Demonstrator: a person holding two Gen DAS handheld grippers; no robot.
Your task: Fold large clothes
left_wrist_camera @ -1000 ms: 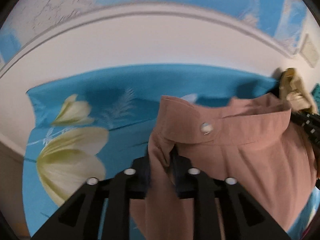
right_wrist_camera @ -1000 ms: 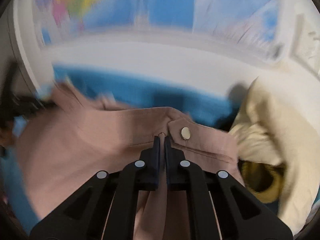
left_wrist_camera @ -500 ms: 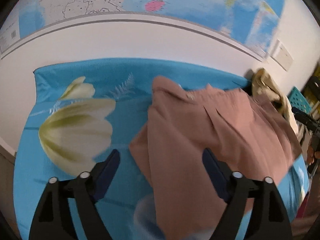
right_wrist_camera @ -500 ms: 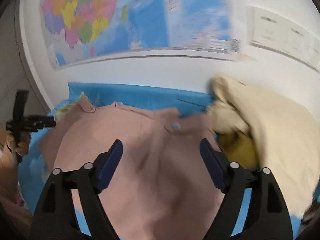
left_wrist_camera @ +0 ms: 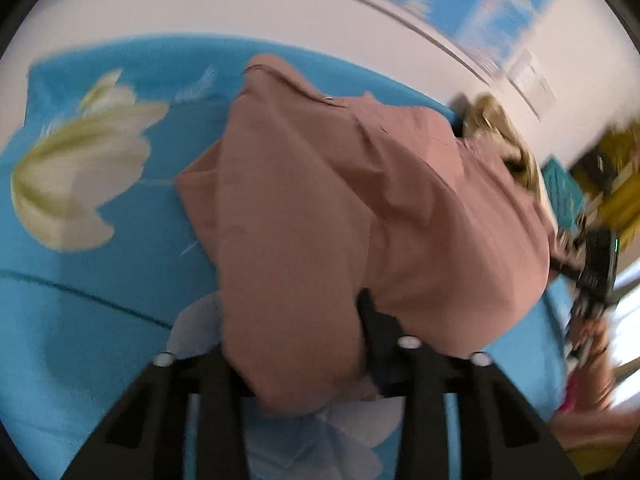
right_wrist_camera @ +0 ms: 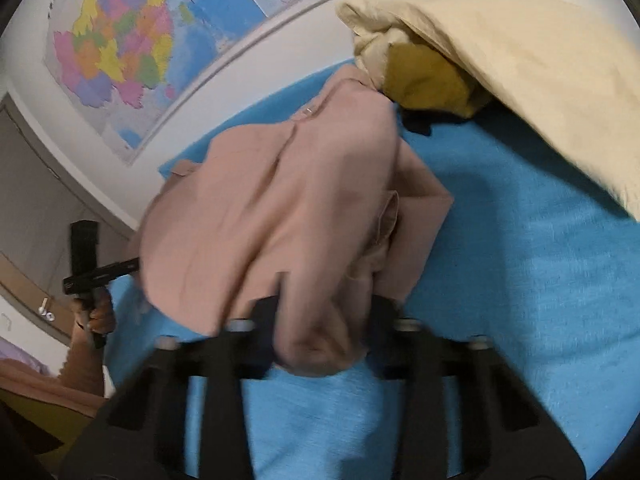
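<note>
Dusty-pink cotton garment (left_wrist_camera: 320, 216) bunched between both parted hand-held grippers, left (left_wrist_camera: 296, 344) and right (right_wrist_camera: 320, 320), neither clamped yet. Lying on blue floral bedsheet (left_wrist_camera: 100, 248). Likely regrasping lower hem; next, pinch and carry toward collar. Beyond, cream cloth pile (right_wrist_camera: 520, 64).

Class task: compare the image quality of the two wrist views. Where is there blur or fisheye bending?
Left wrist view: motion blur throughout, worst at the right edge; the pink garment is soft and the wall trim bows. Right wrist view: the wall map is fairly sharp, the near gripper blurred, the cream garment smeared.
</note>
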